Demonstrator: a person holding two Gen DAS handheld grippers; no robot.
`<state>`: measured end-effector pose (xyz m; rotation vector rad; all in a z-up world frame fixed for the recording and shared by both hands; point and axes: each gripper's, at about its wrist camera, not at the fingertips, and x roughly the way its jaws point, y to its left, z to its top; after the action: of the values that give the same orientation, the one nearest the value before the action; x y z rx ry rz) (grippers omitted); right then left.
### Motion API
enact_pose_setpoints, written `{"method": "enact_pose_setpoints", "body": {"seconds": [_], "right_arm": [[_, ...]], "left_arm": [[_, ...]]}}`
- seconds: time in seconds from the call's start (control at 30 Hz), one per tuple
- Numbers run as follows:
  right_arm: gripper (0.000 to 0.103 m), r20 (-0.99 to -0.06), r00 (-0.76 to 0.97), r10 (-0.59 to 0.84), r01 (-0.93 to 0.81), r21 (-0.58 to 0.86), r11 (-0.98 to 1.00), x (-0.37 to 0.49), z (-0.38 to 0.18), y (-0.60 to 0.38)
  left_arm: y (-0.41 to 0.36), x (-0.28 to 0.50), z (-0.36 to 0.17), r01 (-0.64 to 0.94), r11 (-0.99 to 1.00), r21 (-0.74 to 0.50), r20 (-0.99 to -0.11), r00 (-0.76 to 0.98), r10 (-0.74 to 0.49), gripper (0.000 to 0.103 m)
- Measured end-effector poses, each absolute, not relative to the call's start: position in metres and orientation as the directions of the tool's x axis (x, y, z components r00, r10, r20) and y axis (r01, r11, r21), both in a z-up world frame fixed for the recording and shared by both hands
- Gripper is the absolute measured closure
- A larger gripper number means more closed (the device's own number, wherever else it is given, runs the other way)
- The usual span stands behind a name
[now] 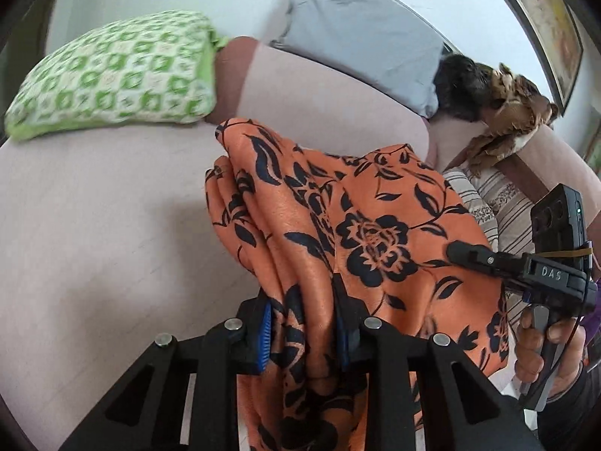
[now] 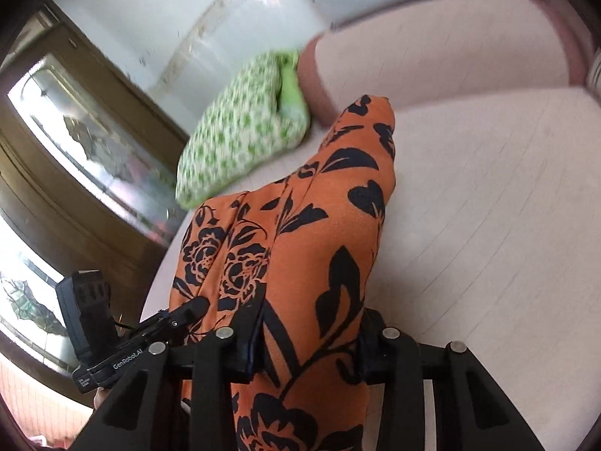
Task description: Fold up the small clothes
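Observation:
An orange cloth with a black flower print point(image 1: 360, 233) hangs lifted above the pink bed point(image 1: 94, 225). My left gripper point(image 1: 304, 323) is shut on a bunched fold of it, the blue pads point(image 1: 265, 338) pressing from both sides. At the right edge of the left wrist view, the right gripper point(image 1: 473, 255) reaches into the same cloth, with a person's hand point(image 1: 544, 345) around its handle. In the right wrist view the orange cloth point(image 2: 323, 225) fills the gap of my right gripper point(image 2: 310, 338), which is shut on it. The left gripper point(image 2: 191, 308) grips the cloth's left edge there.
A green-and-white patterned pillow point(image 1: 112, 75) point(image 2: 240, 127) lies at the head of the bed beside a grey pillow point(image 1: 360, 34). Dark and brown clothes point(image 1: 503, 112) and a striped cloth point(image 1: 499, 203) are heaped at the right. A wooden-framed window point(image 2: 75, 150) stands left.

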<state>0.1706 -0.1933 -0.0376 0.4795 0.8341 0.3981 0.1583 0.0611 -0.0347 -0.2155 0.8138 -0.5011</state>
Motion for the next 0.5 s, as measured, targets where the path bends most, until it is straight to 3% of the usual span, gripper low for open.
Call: {"method": "enact_pose_setpoints", "body": {"seconds": [0.17, 0.23, 0.27, 0.3, 0.5], "right_arm": [[0.063, -0.639, 0.611, 0.466, -0.049, 0.558, 0.829, 0.180, -0.071, -0.240], [0.059, -0.709, 0.548, 0.444, 0.055, 0.561, 0.826, 0.186, -0.112, -0.255], [0.052, -0.755, 0.510, 0.411, 0.118, 0.535, 0.836, 0.187, -0.129, -0.262], [0.041, -0.785, 0.487, 0.384, 0.172, 0.517, 0.839, 0.184, -0.143, -0.268], [0.036, -0.663, 0.675, 0.323, 0.105, 0.519, 0.848, 0.153, -0.087, -0.276]], "left_arm": [[0.020, 0.197, -0.076, 0.333, 0.861, -0.385, -0.695, 0.509, -0.508, 0.067], [0.009, 0.210, -0.113, 0.301, 0.887, -0.351, -0.779, 0.431, -0.454, 0.065], [0.009, 0.214, -0.127, 0.279, 0.898, -0.339, -0.812, 0.395, -0.430, 0.053], [0.016, 0.212, -0.126, 0.269, 0.891, -0.365, -0.794, 0.410, -0.449, 0.049], [0.035, 0.179, -0.072, 0.336, 0.907, -0.253, -0.730, 0.549, -0.407, 0.047]]}}
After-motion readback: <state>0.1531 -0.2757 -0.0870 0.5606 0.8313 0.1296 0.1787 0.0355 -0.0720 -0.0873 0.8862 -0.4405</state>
